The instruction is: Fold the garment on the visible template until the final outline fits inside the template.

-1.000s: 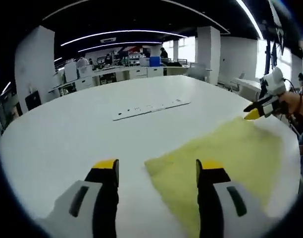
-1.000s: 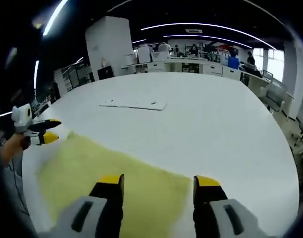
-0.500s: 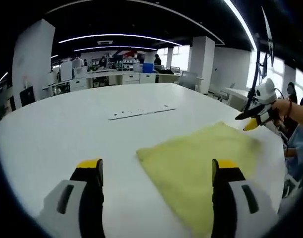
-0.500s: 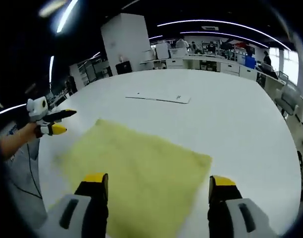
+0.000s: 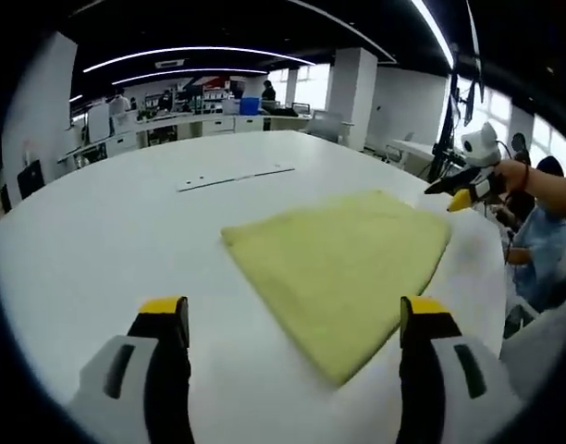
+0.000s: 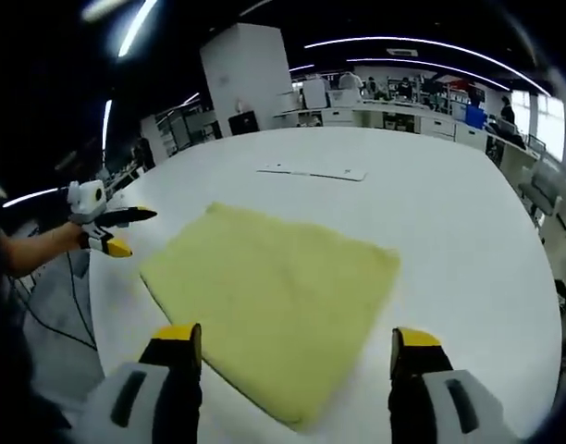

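Both grippers, left (image 5: 297, 319) and right (image 6: 292, 347), are hovering wide open, empty, above the cloth (image 5: 343, 259); grabbing one layer risks unfolding it.

Two raised views, crossing over one white table (image 5: 98, 240).
Left gripper view: looking down past open jaws, yellow garment (image 5: 343, 259) right of centre, near. Right gripper view: facing from the opposite side, same garment (image 6: 274, 296) and white strip (image 6: 313, 172) beyond, shared.
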The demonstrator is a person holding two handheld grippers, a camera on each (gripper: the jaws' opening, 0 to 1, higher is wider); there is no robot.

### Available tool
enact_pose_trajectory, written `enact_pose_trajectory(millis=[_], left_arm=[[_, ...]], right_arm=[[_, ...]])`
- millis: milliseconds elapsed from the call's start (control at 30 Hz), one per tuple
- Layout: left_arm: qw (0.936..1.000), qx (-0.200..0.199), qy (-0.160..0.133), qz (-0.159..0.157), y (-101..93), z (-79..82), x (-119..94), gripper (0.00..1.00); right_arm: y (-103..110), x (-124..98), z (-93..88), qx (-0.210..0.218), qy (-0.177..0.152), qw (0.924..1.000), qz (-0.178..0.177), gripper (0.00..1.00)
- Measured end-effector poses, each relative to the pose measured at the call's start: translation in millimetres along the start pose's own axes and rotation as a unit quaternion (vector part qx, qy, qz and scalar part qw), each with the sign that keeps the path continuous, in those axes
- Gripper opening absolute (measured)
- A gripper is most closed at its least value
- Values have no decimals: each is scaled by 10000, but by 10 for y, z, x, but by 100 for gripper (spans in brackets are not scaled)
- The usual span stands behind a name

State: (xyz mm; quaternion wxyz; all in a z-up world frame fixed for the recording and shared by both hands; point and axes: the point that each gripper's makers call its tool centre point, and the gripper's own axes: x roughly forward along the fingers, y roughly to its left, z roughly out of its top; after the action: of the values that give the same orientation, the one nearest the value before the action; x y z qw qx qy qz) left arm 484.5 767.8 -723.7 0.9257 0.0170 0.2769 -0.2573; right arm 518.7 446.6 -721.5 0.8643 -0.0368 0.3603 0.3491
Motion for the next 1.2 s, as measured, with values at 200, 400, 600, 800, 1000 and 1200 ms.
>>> enact_pose_trajectory(millis=[200, 400, 600, 800, 1000, 1200], left_arm=[[9998, 34, 190, -55, -186, -170, -67, 77], [9995, -114, 229, -173, -278, -274, -95, 70], [9990, -194, 343, -210, -300, -394, -107, 55], [9987, -173, 413, -255, -297, -450, -111, 41], [9988, -239, 367, -238, -302, -461, -62, 29], [9987, -224, 425, -154, -285, -492, -11, 20]], right_arm=[[5, -141, -152, 63, -42, 9999, -111, 78], [53, -220, -382, 132, 78, 9999, -65, 60], [123, -246, -596, 67, 229, 9997, 42, 37], [93, -248, -695, 7, 223, 9997, -39, 26], [27, -201, -727, 371, -11, 9992, -132, 12], [12, -144, -774, 553, -55, 9983, -197, 2]])
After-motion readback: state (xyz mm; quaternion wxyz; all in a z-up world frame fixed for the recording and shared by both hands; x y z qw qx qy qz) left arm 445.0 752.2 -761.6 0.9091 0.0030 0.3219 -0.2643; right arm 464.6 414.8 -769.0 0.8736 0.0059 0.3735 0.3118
